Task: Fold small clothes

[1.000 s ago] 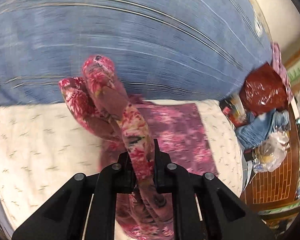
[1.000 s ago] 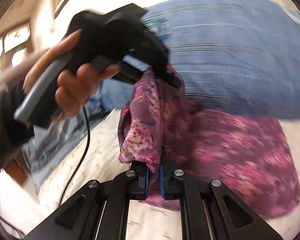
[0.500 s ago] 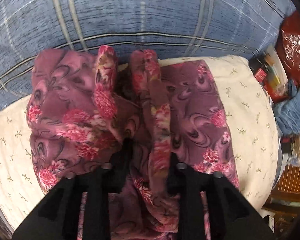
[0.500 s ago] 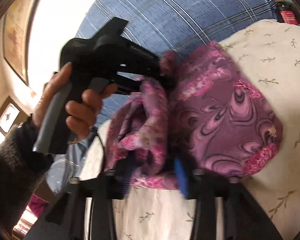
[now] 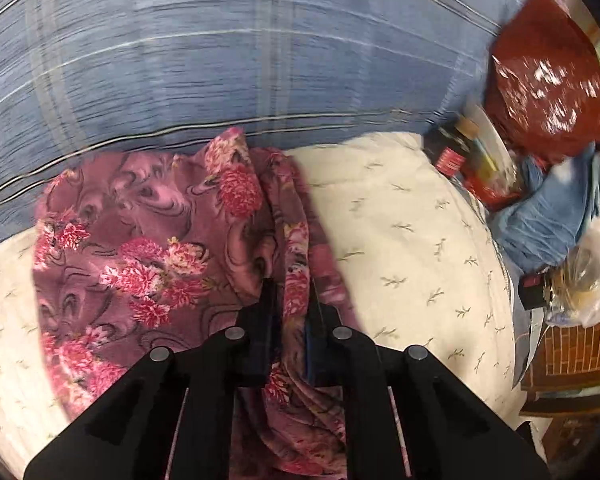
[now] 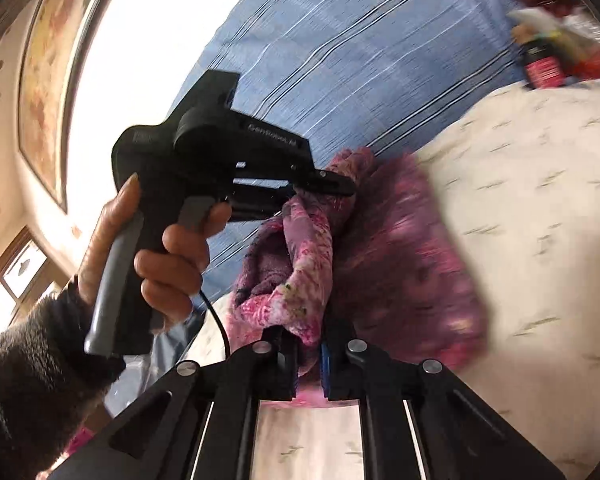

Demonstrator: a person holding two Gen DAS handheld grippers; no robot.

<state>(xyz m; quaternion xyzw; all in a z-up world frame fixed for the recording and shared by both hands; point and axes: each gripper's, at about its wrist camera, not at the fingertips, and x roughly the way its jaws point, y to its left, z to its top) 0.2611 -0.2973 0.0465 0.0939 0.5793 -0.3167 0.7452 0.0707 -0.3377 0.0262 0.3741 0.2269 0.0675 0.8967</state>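
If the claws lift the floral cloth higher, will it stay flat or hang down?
Probably hang: the floral cloth bunches between the left claw fingers, and droops in soft folds above the right claw. It looks thin, so likely light.

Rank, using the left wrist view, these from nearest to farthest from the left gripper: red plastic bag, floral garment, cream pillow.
1. floral garment: pinched in the left gripper.
2. cream pillow: underneath, spreading right.
3. red plastic bag: far upper right, past the pillow's edge.
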